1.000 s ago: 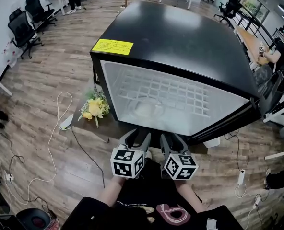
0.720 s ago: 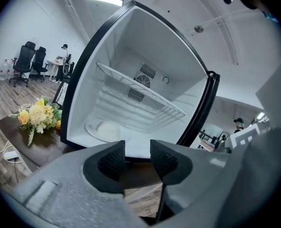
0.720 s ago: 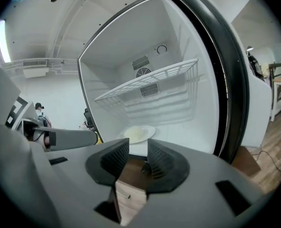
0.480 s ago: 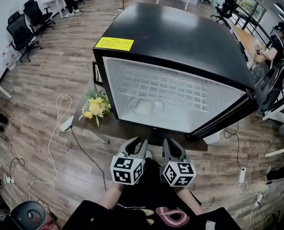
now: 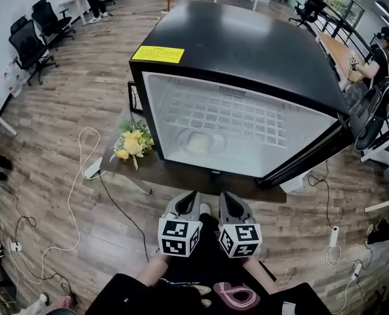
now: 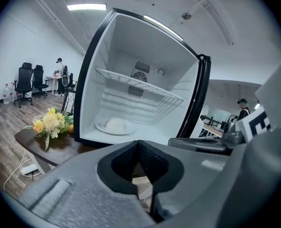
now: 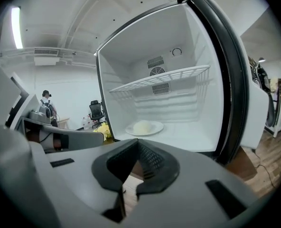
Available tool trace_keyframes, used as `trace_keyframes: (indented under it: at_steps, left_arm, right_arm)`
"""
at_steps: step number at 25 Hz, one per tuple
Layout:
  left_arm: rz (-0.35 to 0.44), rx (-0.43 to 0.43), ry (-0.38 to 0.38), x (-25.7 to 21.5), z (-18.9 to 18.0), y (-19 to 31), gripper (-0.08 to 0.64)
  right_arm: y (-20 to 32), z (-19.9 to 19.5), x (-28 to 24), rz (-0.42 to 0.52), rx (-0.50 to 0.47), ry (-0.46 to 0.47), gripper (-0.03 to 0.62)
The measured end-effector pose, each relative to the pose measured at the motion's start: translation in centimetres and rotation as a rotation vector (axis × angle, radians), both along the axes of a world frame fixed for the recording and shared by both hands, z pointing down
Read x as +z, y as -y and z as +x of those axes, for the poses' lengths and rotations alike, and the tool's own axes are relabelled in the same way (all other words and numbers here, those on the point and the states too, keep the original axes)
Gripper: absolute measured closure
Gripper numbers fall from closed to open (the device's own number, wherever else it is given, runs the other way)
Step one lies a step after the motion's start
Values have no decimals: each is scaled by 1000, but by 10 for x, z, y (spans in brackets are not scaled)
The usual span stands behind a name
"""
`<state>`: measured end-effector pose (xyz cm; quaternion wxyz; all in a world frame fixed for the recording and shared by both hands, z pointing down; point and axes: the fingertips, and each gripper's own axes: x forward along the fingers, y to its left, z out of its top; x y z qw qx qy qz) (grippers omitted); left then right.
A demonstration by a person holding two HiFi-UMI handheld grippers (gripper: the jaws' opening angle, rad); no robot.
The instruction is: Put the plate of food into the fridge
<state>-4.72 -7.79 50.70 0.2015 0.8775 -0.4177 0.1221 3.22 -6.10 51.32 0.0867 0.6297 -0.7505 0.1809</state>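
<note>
Head view: fridge (image 5: 247, 51) open, plate (image 5: 181, 142) of food on its floor under the wire shelf. Left gripper (image 5: 189, 199) and right gripper (image 5: 226, 201) side by side at 6 o'clock, plate at their 12; jaws have just been closing, now together, empty.

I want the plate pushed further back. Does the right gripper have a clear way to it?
Probably yes: the fridge stands open and nothing lies between the right gripper and the plate on its floor. The gripper's jaws have just closed on nothing.
</note>
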Motion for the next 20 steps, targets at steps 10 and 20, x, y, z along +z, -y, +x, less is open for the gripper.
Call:
trace_keyframes:
  at_steps: [10, 20]
  left_arm:
    - [70, 19, 16, -5, 2, -12, 552]
    - [47, 20, -28, -6, 6, -20, 552]
  right_arm:
    - [-4, -3, -5, 33, -20, -91, 586]
    - [-11, 1, -2, 22, -8, -83, 586]
